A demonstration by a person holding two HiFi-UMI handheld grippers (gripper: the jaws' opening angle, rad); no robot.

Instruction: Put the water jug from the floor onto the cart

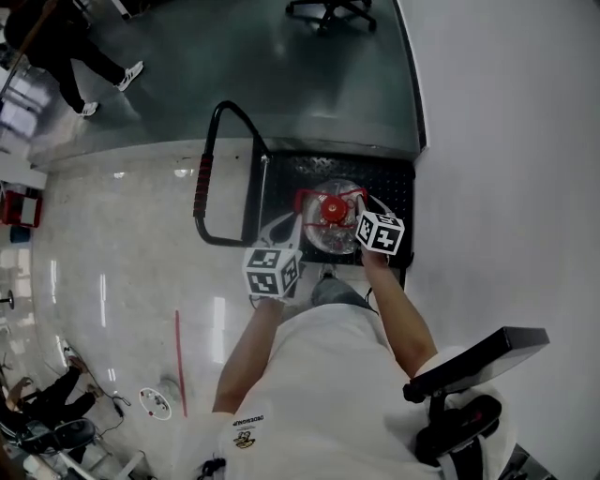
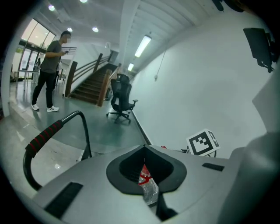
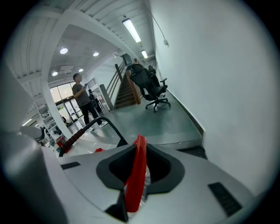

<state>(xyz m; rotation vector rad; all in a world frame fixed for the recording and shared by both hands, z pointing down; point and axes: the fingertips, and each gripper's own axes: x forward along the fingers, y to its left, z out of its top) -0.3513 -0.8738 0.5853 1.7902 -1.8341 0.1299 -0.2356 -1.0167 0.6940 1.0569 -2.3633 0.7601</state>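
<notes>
While both grippers hold it, the clear plastic water jug (image 1: 330, 230) with a red cap and a red carrying handle (image 1: 306, 196) sits over the middle of the black flat-deck cart (image 1: 394, 180), a little nearer the deck's close edge than its far one. From above I cannot tell whether its base touches the deck.

The left gripper (image 1: 296, 225) meets the jug's left side. In the left gripper view its 2 jaws stand close together, pinched on a wedge of the jug's clear plastic and red label (image 2: 150, 190). The right gripper (image 1: 362, 216) comes in from the jug's right. In the right gripper view its 2 jaws are clamped on the red handle strap (image 3: 136, 173), which runs upright between them. The right gripper's marker cube (image 2: 202, 142) shows just beyond the left gripper's body.

At the cart's left edge rises its black push bar with a red grip (image 1: 201, 184), also seen in both gripper views (image 2: 43, 139) (image 3: 73, 136). The cart's right edge lies along a white wall (image 1: 506, 141).

Beyond the cart's far edge the floor turns dark grey, where a black swivel office chair (image 1: 330, 11) (image 2: 121, 97) (image 3: 151, 85) stands. A person in dark clothes (image 2: 47, 72) (image 3: 82, 98) stands well apart, near a wooden staircase (image 2: 89, 87). A thin red stick (image 1: 179, 361) lies on the pale tiled floor, left of the person holding the grippers.
</notes>
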